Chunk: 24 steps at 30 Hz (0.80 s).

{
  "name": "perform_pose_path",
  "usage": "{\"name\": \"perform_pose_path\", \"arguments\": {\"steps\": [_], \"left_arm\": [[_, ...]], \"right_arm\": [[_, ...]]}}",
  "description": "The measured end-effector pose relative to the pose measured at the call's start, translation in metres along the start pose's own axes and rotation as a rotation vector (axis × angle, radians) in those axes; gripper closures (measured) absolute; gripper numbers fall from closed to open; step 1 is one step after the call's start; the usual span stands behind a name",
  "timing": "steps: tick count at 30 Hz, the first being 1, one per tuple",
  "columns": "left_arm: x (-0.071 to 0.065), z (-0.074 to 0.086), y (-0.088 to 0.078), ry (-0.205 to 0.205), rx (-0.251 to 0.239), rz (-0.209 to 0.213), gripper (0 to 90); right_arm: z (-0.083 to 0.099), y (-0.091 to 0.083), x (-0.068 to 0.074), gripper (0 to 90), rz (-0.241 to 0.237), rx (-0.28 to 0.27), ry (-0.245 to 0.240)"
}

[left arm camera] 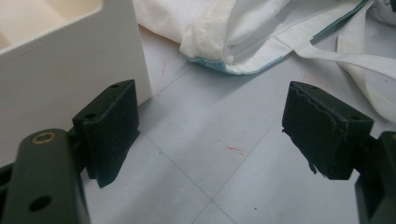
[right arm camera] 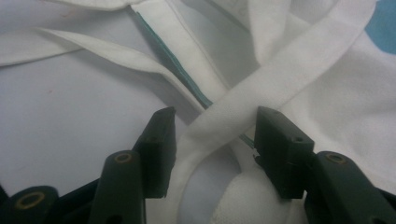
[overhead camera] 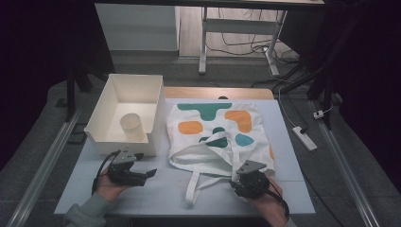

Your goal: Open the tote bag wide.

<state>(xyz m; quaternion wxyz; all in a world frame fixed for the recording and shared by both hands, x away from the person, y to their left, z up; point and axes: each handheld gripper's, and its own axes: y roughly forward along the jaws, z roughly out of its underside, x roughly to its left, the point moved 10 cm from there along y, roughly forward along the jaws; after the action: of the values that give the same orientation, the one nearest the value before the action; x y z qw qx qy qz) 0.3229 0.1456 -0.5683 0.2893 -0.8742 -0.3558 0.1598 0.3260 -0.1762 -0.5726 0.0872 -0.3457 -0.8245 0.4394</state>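
Note:
A white tote bag [overhead camera: 220, 127] with green, orange and teal shapes lies flat on the table, its mouth and handles toward me. My right gripper [overhead camera: 242, 176] is low at the bag's near right corner. In the right gripper view its jaws [right arm camera: 215, 116] stand partly apart around a white handle strap [right arm camera: 280, 70]; a gap shows at the left pad, so the strap is not pinched. My left gripper [overhead camera: 149, 174] rests at the front left, open, its jaws [left arm camera: 210, 100] wide with bare table between them, beside the white box [left arm camera: 70, 60].
The open white box [overhead camera: 125, 142] stands at the table's left with a pale cup [overhead camera: 132, 126] upright inside. The bag's edge [left arm camera: 219, 28] lies ahead of the left gripper. Bare grey tabletop [overhead camera: 156, 198] runs along the front. A power strip [overhead camera: 305, 138] lies on the floor to the right.

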Motion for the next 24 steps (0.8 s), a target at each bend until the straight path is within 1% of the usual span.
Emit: {"name": "perform_pose_path", "arguments": {"steps": [1,3,4,5,6,7,9,10,12,17,18,20,22,23,24], "left_arm": [[0.0,0.0,0.0,0.0,0.0,0.0,19.5],[0.0,0.0,0.0,-0.001,0.001,-0.001,19.5],[0.0,0.0,0.0,-0.001,0.0,-0.001,19.5],[0.0,0.0,0.0,-0.001,0.0,-0.001,19.5],[0.0,0.0,0.0,-0.001,0.001,-0.001,19.5],[0.0,0.0,0.0,-0.001,0.0,-0.001,19.5],[0.001,0.0,-0.001,-0.002,-0.002,-0.003,19.5],[0.001,0.0,-0.001,-0.003,-0.003,-0.003,19.5],[0.001,0.0,-0.001,-0.004,-0.004,-0.002,19.5],[0.001,0.0,0.0,-0.002,-0.001,-0.001,19.5],[0.001,0.0,0.0,-0.002,-0.001,-0.001,19.5],[0.001,0.0,-0.001,-0.003,-0.002,-0.002,19.5],[0.001,0.0,-0.001,-0.002,-0.002,-0.002,19.5],[0.001,0.0,-0.001,-0.002,-0.002,-0.002,19.5],[0.001,0.0,-0.001,-0.002,-0.002,-0.003,19.5]], "right_arm": [[0.0,0.0,0.0,51.0,0.0,0.0,0.0],[0.0,0.001,0.001,50.9,0.019,0.009,-0.016],[0.0,0.002,0.002,49.9,0.027,0.017,-0.029],[0.001,0.003,0.004,47.7,0.036,0.029,-0.032],[0.002,0.005,0.008,44.4,0.03,0.048,-0.046],[0.002,0.005,0.008,44.4,0.03,0.048,-0.046],[0.005,0.006,0.012,44.0,0.02,0.066,-0.053],[0.007,0.006,0.015,44.0,0.005,0.072,-0.049],[0.008,0.006,0.016,44.2,-0.001,0.074,-0.041],[0.01,0.008,0.017,45.7,0.001,0.087,-0.048],[0.01,0.01,0.018,46.3,0.002,0.091,-0.058],[0.012,0.012,0.021,52.6,-0.009,0.101,-0.067],[0.012,0.012,0.024,64.4,-0.045,0.097,-0.057],[0.012,0.011,0.025,70.5,-0.052,0.093,-0.059],[0.011,0.009,0.026,84.1,-0.059,0.092,-0.068]]}}
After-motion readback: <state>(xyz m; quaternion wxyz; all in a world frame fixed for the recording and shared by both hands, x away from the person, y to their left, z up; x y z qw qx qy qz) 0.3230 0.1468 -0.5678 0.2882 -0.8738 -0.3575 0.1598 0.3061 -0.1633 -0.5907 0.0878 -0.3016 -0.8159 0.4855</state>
